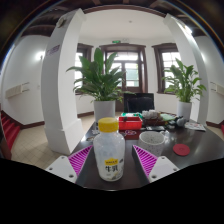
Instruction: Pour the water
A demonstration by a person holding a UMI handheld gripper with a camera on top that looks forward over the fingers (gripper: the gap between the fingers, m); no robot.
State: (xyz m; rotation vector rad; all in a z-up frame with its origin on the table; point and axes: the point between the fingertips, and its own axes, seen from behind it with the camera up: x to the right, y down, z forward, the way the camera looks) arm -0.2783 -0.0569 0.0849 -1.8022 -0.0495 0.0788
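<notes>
You are at the grasping step: the bottle [109, 153], yellow cap on, stands between your wide-spread fingers [77, 161] on the dark surface [196, 150], with a gap at either side. Next you need to close on its body, then carry it toward the cup [153, 139] beyond.

One bottle [109, 155] with a yellow cap stands between the jaws. Beyond the jaws on the tabletop [200, 150] sit one clear cup [153, 139], one red lid [181, 149] and one red box [130, 124]. Farther beyond are two potted plants [103, 78] and one dark chair [139, 101].
</notes>
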